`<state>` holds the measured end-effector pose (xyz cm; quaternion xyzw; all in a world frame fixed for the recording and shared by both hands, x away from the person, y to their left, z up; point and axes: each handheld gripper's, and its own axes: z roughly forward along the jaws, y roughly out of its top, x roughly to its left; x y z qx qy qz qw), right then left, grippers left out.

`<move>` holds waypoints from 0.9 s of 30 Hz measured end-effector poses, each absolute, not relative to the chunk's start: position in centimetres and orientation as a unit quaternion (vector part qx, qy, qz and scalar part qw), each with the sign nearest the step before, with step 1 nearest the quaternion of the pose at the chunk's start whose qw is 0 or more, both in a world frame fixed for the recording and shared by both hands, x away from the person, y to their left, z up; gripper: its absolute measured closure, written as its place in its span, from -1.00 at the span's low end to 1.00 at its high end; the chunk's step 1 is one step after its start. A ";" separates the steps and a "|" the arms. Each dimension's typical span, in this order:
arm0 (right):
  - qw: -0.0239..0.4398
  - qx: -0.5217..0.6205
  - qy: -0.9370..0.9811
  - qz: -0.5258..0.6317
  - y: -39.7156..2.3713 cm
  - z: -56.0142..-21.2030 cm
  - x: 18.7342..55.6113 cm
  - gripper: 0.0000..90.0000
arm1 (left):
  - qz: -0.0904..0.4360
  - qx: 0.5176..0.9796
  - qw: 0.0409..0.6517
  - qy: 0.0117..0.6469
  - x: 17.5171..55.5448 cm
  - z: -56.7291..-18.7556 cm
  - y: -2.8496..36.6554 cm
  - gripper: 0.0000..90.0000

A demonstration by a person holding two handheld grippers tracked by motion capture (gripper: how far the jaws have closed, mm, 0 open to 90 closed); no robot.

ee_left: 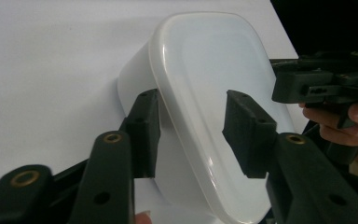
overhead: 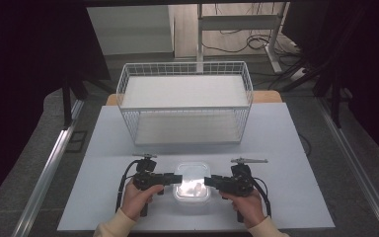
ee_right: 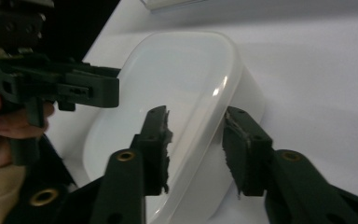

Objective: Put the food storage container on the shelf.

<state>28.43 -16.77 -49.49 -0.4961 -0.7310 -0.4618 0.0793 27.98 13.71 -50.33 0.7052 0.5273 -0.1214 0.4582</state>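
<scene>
- Container of milky, translucent plastic, a rounded rectangle with soft corners and a smooth glossy lid, is sitting between the two grippers on the matte pale-grey table.
- Left gripper, black and blocky, is pointing inward at the container's near side; in the left gripper view its jaws are straddling the raised lid rim, one pad lying against the side wall below the rim, the other standing over the lid top.
- Whether both pads are actually pressing is hard to judge; the jaws are standing partly closed with the rim between them.
- Right gripper is coming in from the opposite side; in the right gripper view its jaws are straddling the rim the same way, one over the lid, one outside the wall.
- Pads on the right gripper are looking rough and frayed along their edges; those on the left are looking smoother and ribbed.
- Left hand and right hand are wrapping the gripper handles, cream sleeves showing at the wrists.
- Wire basket, white-coated with a fine square mesh and two flat white shelves, is standing beyond both grippers, well apart from the container.
</scene>
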 end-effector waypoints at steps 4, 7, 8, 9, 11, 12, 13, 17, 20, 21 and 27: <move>0.090 -0.498 -0.726 -0.465 -17.0 -49.3 28.3 0.49 | -0.128 0.701 0.466 0.525 27.7 -50.3 14.2 0.39; 0.095 -0.498 -0.724 -0.467 -17.2 -49.2 28.1 0.54 | -0.124 0.700 0.472 0.521 27.2 -50.0 14.4 0.52; 0.102 -0.502 -0.719 -0.470 -17.4 -49.2 28.0 0.57 | -0.124 0.698 0.476 0.520 26.9 -49.9 14.5 0.55; 0.102 -0.502 -0.719 -0.470 -17.4 -49.2 28.0 0.57 | -0.124 0.698 0.476 0.520 26.9 -49.9 14.5 0.57; 0.107 -0.502 -0.715 -0.475 -17.5 -49.2 27.8 0.60 | -0.124 0.701 0.476 0.516 26.7 -49.9 14.6 0.58; 0.113 -0.501 -0.712 -0.479 -17.7 -49.1 27.6 0.63 | -0.124 0.700 0.478 0.515 26.6 -49.8 14.7 0.59; 0.113 -0.501 -0.712 -0.479 -17.7 -49.1 27.6 0.63 | -0.123 0.702 0.478 0.514 26.5 -49.8 14.7 0.59; 0.131 -0.502 -0.702 -0.488 -18.1 -49.1 27.4 0.69 | -0.122 0.702 0.482 0.509 26.1 -49.7 14.8 0.62; 0.137 -0.499 -0.698 -0.495 -18.2 -49.1 27.2 0.73 | -0.122 0.703 0.486 0.505 25.9 -49.6 15.1 0.65; 0.136 -0.499 -0.697 -0.496 -18.2 -49.1 27.2 0.74 | -0.123 0.702 0.487 0.505 25.9 -49.6 15.1 0.65; 0.137 -0.491 -0.698 -0.503 -18.3 -49.0 26.9 0.77 | -0.124 0.701 0.492 0.500 25.7 -49.5 15.3 0.69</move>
